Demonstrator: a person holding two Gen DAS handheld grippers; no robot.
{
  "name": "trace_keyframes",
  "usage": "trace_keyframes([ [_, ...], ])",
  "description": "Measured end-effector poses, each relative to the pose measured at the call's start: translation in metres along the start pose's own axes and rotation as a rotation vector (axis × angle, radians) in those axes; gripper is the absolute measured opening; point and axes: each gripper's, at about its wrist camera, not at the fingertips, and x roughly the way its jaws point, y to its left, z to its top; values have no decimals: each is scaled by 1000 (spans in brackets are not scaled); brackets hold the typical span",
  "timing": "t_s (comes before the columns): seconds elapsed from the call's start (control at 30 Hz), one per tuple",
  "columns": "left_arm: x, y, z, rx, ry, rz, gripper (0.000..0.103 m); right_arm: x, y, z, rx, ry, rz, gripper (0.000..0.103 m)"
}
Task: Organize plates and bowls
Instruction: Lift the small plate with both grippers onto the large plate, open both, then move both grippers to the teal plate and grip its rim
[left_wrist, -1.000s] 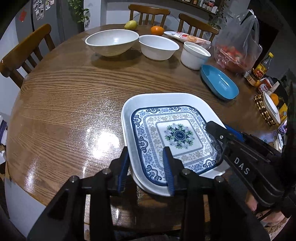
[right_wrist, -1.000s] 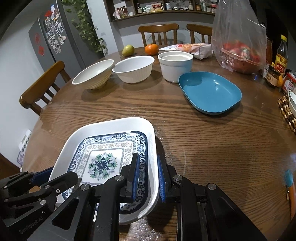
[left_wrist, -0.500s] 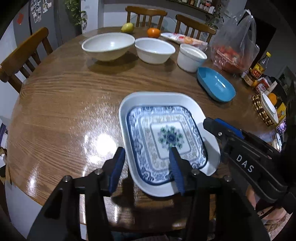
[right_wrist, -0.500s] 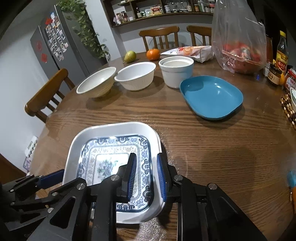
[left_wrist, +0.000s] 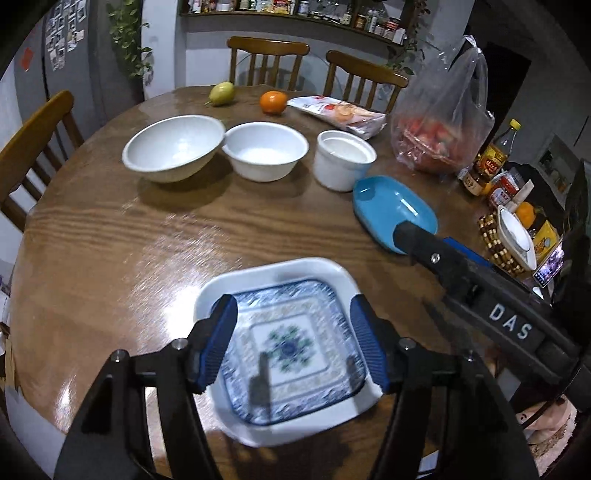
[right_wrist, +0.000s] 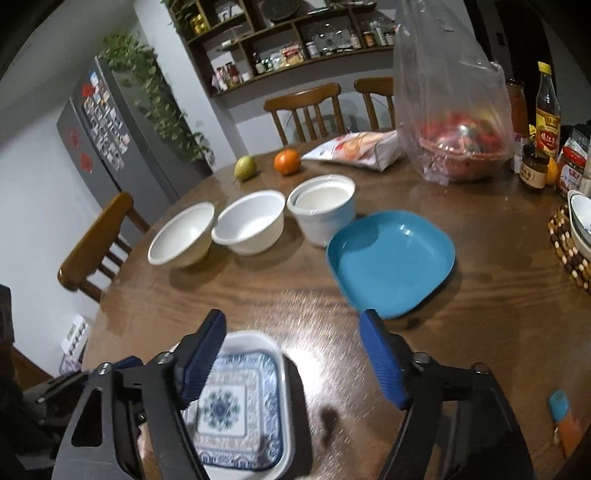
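A blue-patterned square plate lies inside a larger white square plate at the table's near edge; the stack also shows in the right wrist view. My left gripper is open above it, holding nothing. My right gripper is open above the table, right of the stack, and shows in the left wrist view. A blue plate lies mid-table. Two white bowls and a white round dish stand in a row behind it.
The round wooden table holds a pear, an orange, a snack packet, a plastic bag of fruit, bottles and jars and a beaded mat with a bowl. Wooden chairs surround it.
Both grippers have opened, let go of the stacked plates and lifted back. The plates now rest at the table's near edge.
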Motion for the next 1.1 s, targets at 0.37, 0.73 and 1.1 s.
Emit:
trace_keyframes([
  [0.37, 27, -39, 52, 6, 16, -25, 63, 7, -42, 53, 68, -25, -24, 79],
  [0.73, 80, -70, 73, 18, 113, -19, 63, 49, -104, 74, 192, 48, -44, 78],
  [1.1, 129, -64, 69, -67, 245, -24, 61, 88, -122, 65, 201, 149, -98, 78],
])
